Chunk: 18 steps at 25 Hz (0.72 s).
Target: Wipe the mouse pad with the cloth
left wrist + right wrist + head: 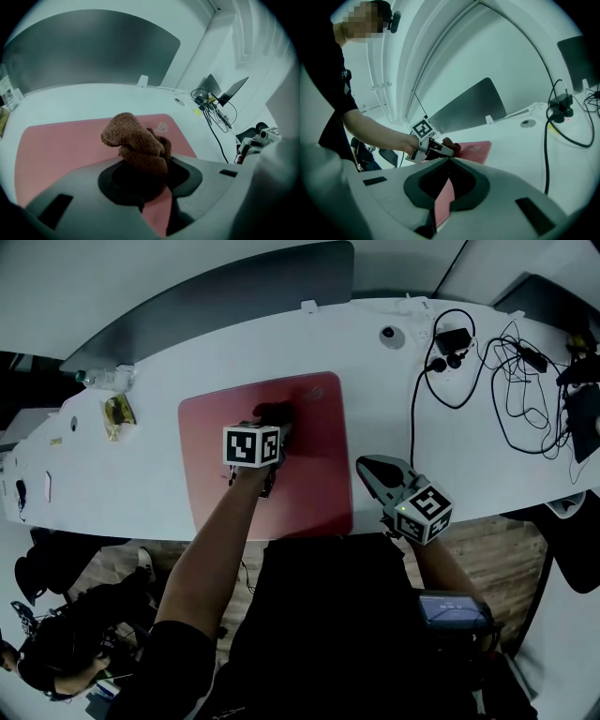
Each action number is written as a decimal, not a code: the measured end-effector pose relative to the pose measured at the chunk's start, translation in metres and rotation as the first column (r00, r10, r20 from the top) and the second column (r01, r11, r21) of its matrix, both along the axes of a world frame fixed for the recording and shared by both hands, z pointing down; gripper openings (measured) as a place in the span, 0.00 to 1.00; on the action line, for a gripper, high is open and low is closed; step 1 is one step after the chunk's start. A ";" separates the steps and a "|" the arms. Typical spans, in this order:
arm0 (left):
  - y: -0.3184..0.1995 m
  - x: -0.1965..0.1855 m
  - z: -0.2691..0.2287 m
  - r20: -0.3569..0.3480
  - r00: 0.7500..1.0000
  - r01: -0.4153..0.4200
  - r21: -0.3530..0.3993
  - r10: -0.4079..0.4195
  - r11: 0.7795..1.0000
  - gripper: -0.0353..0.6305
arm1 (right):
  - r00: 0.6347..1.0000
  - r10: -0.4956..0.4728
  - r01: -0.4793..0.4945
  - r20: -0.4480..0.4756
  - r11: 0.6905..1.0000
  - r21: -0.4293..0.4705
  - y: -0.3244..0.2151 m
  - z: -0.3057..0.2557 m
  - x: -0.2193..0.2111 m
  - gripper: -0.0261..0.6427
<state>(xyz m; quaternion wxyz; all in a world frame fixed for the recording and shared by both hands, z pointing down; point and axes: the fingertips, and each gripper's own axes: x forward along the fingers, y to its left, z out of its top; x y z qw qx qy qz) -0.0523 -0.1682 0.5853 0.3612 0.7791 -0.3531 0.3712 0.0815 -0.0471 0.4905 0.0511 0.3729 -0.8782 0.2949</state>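
Note:
A red mouse pad [314, 488] lies in the middle of the white desk [141, 493]. My left gripper [277, 423] is over the pad's far half, shut on a bunched brown cloth [275, 412] that rests on the pad. In the left gripper view the cloth [136, 140] bulges out of the jaws over the pad [56, 145]. My right gripper [366, 467] hovers just off the pad's right edge near the desk's front, jaws together and empty. The right gripper view shows its jaw tips [449, 161] meeting, with the pad [476, 150] and the left gripper [436, 147] beyond.
Black cables [506, 390] and a black adapter [455, 338] spread over the desk's right end. A grey divider panel [216, 296] stands along the back. A crumpled wrapper [119, 415] lies at the left. A round grommet [392, 336] sits behind the pad.

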 end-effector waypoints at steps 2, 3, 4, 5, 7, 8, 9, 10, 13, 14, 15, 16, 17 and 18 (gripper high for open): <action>0.003 0.016 0.000 -0.015 1.000 -0.008 -0.005 0.008 1.000 0.26 | 1.000 -0.006 0.006 0.002 1.000 -0.001 -0.002 0.001 0.006 0.08; 0.004 0.024 0.001 -0.020 1.000 -0.012 -0.009 0.012 1.000 0.26 | 1.000 -0.007 0.007 0.003 1.000 -0.002 -0.003 0.002 0.009 0.08; 0.006 0.033 0.002 -0.027 1.000 -0.016 -0.014 0.016 1.000 0.26 | 1.000 -0.008 0.008 0.003 1.000 -0.002 -0.004 0.002 0.013 0.08; 0.007 0.042 0.001 -0.036 0.999 -0.022 -0.017 0.022 1.000 0.26 | 1.000 -0.009 0.009 0.004 1.000 -0.003 -0.004 0.003 0.016 0.08; 0.009 0.060 0.000 -0.052 0.998 -0.040 -0.019 0.039 0.999 0.26 | 1.000 -0.012 0.012 0.004 1.000 -0.005 -0.006 0.004 0.021 0.07; 0.010 0.067 0.000 -0.057 0.997 -0.049 -0.022 0.048 0.999 0.26 | 1.000 -0.015 0.015 0.003 1.000 -0.006 -0.007 0.006 0.023 0.07; 0.011 0.074 0.002 -0.060 0.997 -0.057 -0.025 0.056 0.998 0.26 | 1.000 -0.017 0.017 0.002 1.000 -0.008 -0.008 0.007 0.025 0.08; 0.012 0.082 0.003 -0.065 0.996 -0.065 -0.027 0.063 0.998 0.26 | 1.000 -0.019 0.019 0.001 1.000 -0.009 -0.008 0.008 0.027 0.07; 0.017 0.103 0.003 -0.085 0.993 -0.088 -0.028 0.086 0.996 0.26 | 1.000 -0.016 0.016 0.000 1.000 -0.014 -0.009 0.010 0.035 0.07; 0.019 0.110 0.002 -0.098 0.991 -0.097 -0.031 0.094 0.995 0.26 | 1.000 -0.014 0.014 0.000 1.000 -0.015 -0.010 0.009 0.037 0.08; 0.020 0.117 0.002 -0.117 0.988 -0.107 -0.036 0.102 0.994 0.26 | 1.000 -0.014 0.014 -0.001 1.000 -0.016 -0.010 0.009 0.038 0.08; 0.021 0.123 0.001 -0.136 0.985 -0.116 -0.042 0.110 0.992 0.26 | 1.000 -0.015 0.015 -0.002 1.000 -0.016 -0.011 0.009 0.040 0.07; 0.022 0.128 0.001 -0.150 0.982 -0.125 -0.049 0.116 0.991 0.26 | 1.000 -0.015 0.015 -0.003 1.000 -0.016 -0.013 0.009 0.040 0.07; 0.022 0.131 0.000 -0.162 0.979 -0.130 -0.055 0.120 0.990 0.26 | 1.000 -0.014 0.014 -0.003 1.000 -0.016 -0.014 0.008 0.041 0.07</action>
